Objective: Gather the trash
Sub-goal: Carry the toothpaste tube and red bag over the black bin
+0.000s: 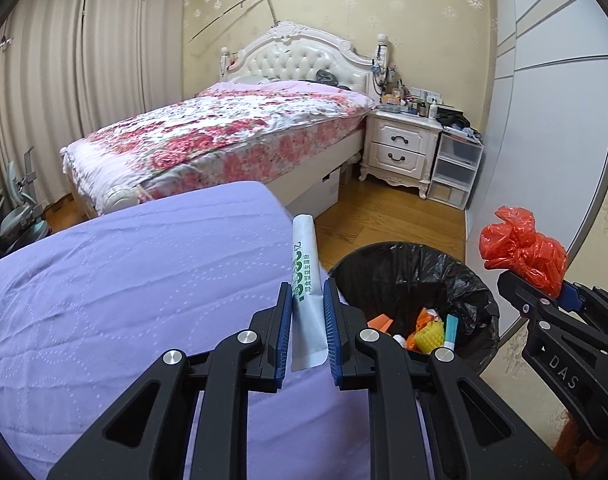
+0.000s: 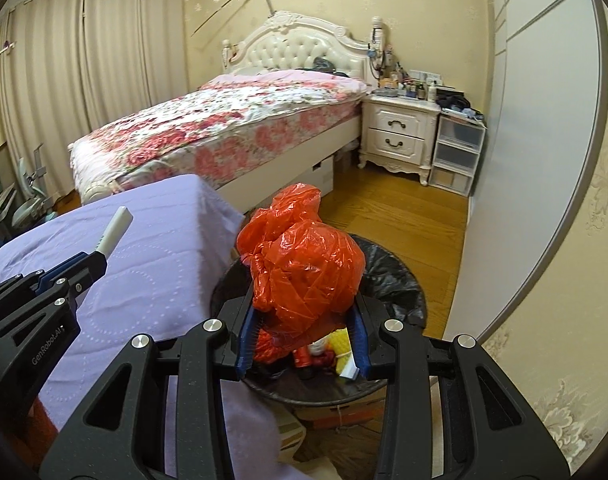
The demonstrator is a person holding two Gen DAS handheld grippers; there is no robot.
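Note:
My left gripper (image 1: 307, 300) is shut on a white paper sleeve with green print (image 1: 304, 268), which sticks up between the blue pads over the edge of a lilac quilt (image 1: 124, 292). My right gripper (image 2: 302, 320) is shut on a crumpled red plastic bag (image 2: 304, 256) and holds it above a bin lined with black plastic (image 2: 395, 276). The bin (image 1: 415, 276) holds several coloured scraps. In the left wrist view the red bag (image 1: 523, 248) shows at the right, past the bin. The sleeve (image 2: 118, 226) and the left gripper (image 2: 92, 264) show at the left in the right wrist view.
A bed with a floral cover (image 1: 224, 132) stands beyond the lilac quilt. A white nightstand (image 1: 399, 148) and clear plastic drawers (image 1: 455, 168) stand by the back wall. A grey sliding door (image 1: 543, 128) runs along the right. Wooden floor (image 1: 391, 216) lies between bed and bin.

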